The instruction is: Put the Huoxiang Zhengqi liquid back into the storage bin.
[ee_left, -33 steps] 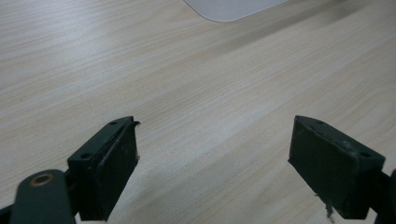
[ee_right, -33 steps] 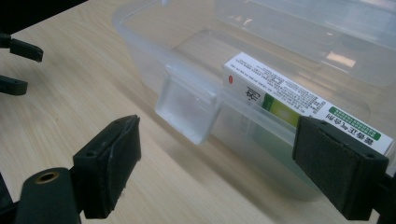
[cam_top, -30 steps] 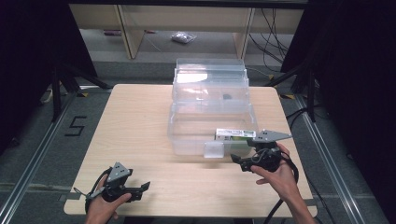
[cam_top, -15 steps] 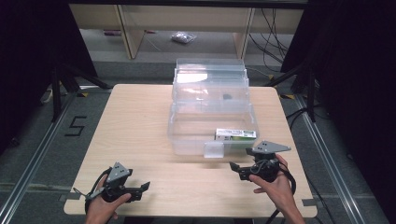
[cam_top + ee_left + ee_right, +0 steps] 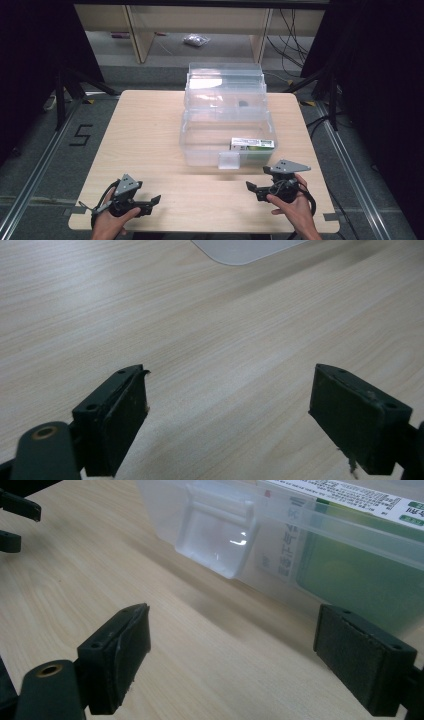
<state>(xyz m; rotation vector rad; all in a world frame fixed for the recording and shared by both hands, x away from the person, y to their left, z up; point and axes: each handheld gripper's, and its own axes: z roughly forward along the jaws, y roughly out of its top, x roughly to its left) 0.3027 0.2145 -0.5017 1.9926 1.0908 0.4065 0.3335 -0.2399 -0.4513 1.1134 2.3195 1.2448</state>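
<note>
A clear plastic box [image 5: 200, 140] stands open mid-table, its lid tipped up behind. Inside, against the front right corner, lies a green and white carton [image 5: 252, 144]; the same carton [image 5: 360, 575] shows through the box wall in the right gripper view, beside the box's front latch [image 5: 215, 535]. My right gripper [image 5: 253, 189] rests open on the table just in front of the box, empty. My left gripper [image 5: 154, 202] sits open near the front left edge, nothing between its jaws. A pale corner of the box base [image 5: 245, 247] shows at the top of the left gripper view.
The wooden table [image 5: 145, 130] has bare room left of the box. A small dark item [image 5: 243, 104] sits in the lid area. Beyond the table stand a shelf unit and a bag [image 5: 194, 40] on the floor; cables hang at the right.
My right gripper has let go of the carton, which now lies in the box, and has drawn back toward the front edge. The left gripper has not moved.
</note>
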